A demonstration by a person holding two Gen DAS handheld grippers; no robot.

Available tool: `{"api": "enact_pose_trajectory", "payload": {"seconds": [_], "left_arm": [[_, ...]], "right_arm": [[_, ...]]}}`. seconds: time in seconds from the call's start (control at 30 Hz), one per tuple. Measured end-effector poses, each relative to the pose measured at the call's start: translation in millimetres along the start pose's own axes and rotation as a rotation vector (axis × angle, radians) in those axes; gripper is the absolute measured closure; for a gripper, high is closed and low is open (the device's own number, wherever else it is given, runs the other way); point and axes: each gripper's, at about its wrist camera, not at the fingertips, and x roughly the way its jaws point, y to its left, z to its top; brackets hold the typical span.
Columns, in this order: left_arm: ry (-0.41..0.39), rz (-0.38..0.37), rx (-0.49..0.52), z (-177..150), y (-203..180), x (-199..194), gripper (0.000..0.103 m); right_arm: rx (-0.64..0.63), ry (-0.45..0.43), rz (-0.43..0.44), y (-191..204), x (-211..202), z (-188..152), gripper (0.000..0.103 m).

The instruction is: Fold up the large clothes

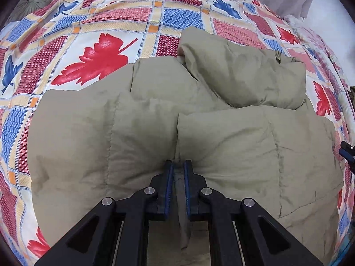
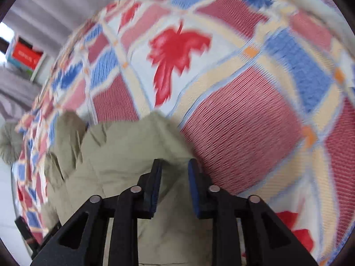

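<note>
An olive padded jacket (image 1: 155, 122) lies spread on a patterned bedspread (image 1: 106, 51), with one sleeve (image 1: 244, 73) folded across its upper part. My left gripper (image 1: 178, 163) is shut on a thin fold of the jacket's near edge, and the fabric hangs down between its blue pads. In the blurred right wrist view, my right gripper (image 2: 175, 164) hovers over a corner of the jacket (image 2: 115, 150). Its jaws stand apart and press on nothing. The bedspread (image 2: 244, 122) fills the area beyond it.
A round olive cushion (image 1: 28, 4) sits at the bed's far left corner. Grey curtains (image 2: 55, 4) and a red and white box (image 2: 24, 55) stand beyond the bed. A black and blue tool part (image 1: 347, 153) shows at the right edge.
</note>
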Motion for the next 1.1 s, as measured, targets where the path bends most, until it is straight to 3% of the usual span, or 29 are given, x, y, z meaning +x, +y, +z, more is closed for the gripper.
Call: {"api": "enact_pose_trajectory", "payload": {"seconds": [0.1,0.23,0.5,0.6,0.8,1.1], "left_arm": [[-0.004,0.021,0.014,-0.2,-3.1,1.4,0.092],[-0.016,0.063,0.055,-1.9,-9.9,7.2,0.092],[-0.023,0.115,0.094,-3.0,-17.4,6.0,0.092],[-0.03,0.124,0.064,-5.0,-9.9,-15.7,0.092],[-0.042,0.129,0.06,-32.9,8.1,-66.6,0.092],[0.046,0.093,0.019,-92.7,25.8,-117.7,0.091]], "right_arm": [[-0.046,0.064,0.058,2.4,-4.2,-4.9,0.074],[-0.178,0.117,-0.024,13.5,17.5,-22.9,0.074],[-0.201,0.104,-0.086,6.6,48.1,-33.3,0.074],[-0.198,0.12,-0.109,10.1,37.2,-27.9,0.072],[-0.21,0.064,-0.1,11.6,-16.6,-39.0,0.063],[-0.171,0.17,-0.048,7.3,-69.5,-106.2,0.053]]}}
